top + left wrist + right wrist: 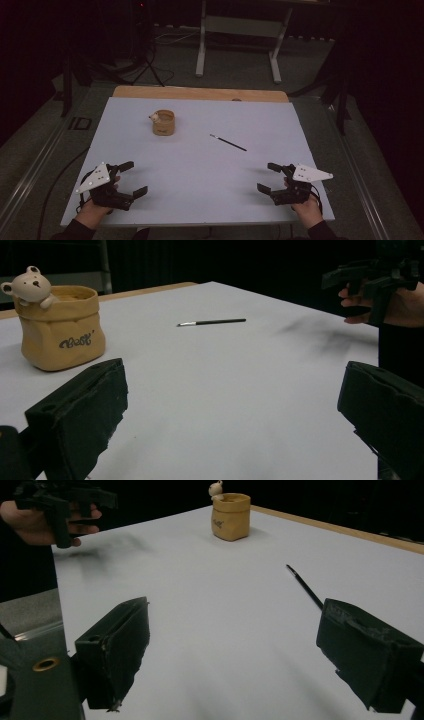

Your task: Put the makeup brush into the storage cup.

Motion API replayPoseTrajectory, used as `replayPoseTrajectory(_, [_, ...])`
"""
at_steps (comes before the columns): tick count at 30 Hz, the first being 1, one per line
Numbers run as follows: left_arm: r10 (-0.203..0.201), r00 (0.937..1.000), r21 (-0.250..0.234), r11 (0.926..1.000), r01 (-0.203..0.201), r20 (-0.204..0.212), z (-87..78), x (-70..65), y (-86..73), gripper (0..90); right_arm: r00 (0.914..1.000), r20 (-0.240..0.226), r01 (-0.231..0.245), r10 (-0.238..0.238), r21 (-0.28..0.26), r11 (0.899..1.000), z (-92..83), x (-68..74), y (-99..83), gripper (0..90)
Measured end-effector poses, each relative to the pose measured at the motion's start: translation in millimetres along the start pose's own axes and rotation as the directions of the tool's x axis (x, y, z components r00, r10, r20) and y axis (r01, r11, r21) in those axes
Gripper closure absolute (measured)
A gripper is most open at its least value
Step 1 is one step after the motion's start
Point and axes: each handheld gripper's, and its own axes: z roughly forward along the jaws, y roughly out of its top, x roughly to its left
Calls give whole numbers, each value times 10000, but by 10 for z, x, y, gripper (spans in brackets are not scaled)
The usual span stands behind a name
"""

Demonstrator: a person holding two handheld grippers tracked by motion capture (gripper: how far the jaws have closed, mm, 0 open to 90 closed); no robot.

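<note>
Both tongs, left (pixel 134 177) and right (pixel 265 176), hover released and empty over the counter's (pixel 200 165) near edge, well apart. Between them and farther off lies the thin black brush (pixel 228 142), seemingly bristles toward the tan bear pot (pixel 163 123).

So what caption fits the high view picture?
Two open grippers, left and right, wait near a bear pot and thin brush.
</note>
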Motion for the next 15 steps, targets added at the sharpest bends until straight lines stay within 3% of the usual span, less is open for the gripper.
replayPoseTrajectory(9, [10,10000,-139,9999,-10,-16,-8,-15,19,2,10000,-36,29,-29,88,10000,11,-3,-10,137])
replayPoseTrajectory(15, [64,10000,-188,9998,-65,-57,-21,-19,32,2,9998,186,16,-18,124,9999,14,-19,-13,137])
